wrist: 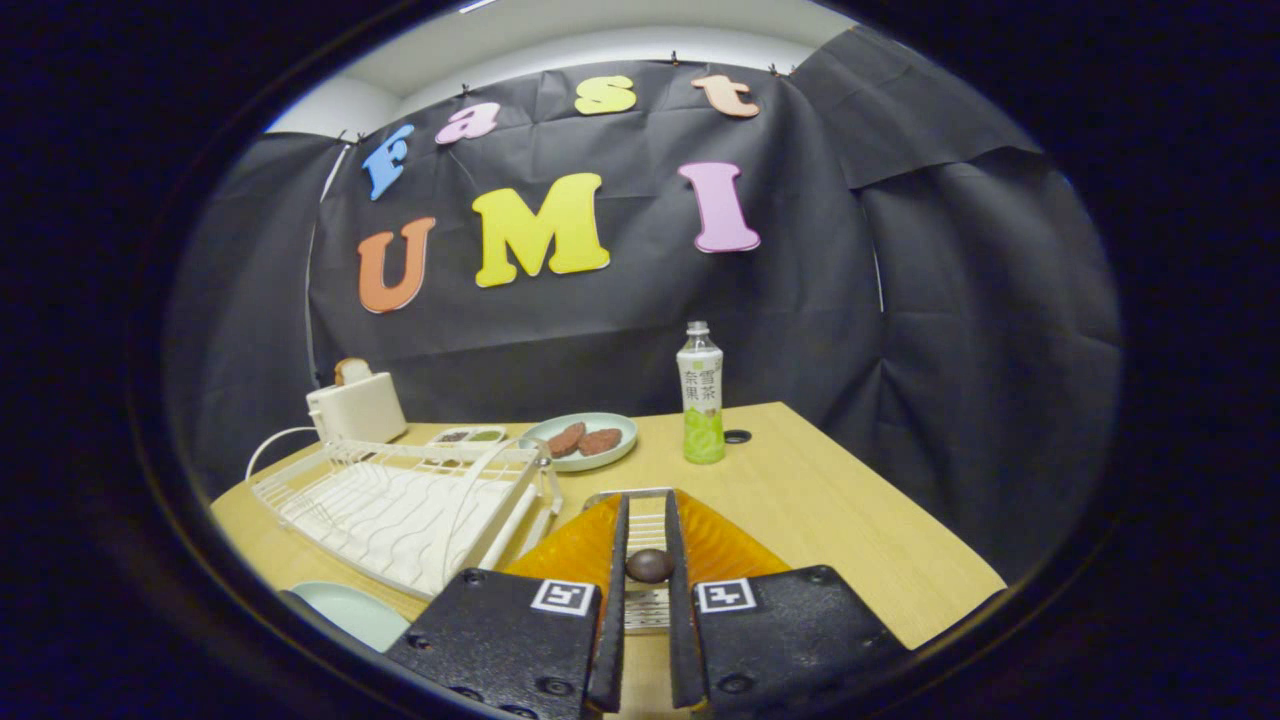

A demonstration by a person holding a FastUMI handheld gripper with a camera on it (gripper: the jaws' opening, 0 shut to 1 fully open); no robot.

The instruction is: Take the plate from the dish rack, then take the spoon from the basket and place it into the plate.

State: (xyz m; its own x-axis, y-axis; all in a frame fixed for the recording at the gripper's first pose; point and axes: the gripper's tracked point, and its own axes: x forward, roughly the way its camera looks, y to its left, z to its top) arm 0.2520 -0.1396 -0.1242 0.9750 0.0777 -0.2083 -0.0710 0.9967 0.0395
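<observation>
Gripper view: the gripper [648, 520] points across a wooden table [850, 540] toward the booth's black cloth wall. Its two fingers stand close together, and a dark rounded spoon end [649, 565] sits in the narrow gap between them; both fingers appear to press on it, though the contact itself is hard to make out. Under and just ahead of the fingers lies the wire basket [645, 525], with orange material to either side of them.

The table's right part is bare, running out to its right edge and far corner, with a small dark hole [737, 437] near the bottle [701, 395], which stands upright beyond the fingers. To the left of the fingers, the white dish rack [400, 505] takes up much of the table, and its wires hold no dishes. The pale plate [345, 610] lies flat at the near table edge, just in front of the rack and left of the gripper. Beyond the rack, a second plate [560, 432] carries two brown patties [583, 440]. A small tray [468, 436] lies beside it, and a white toaster [357, 407] stands at the far left.
</observation>
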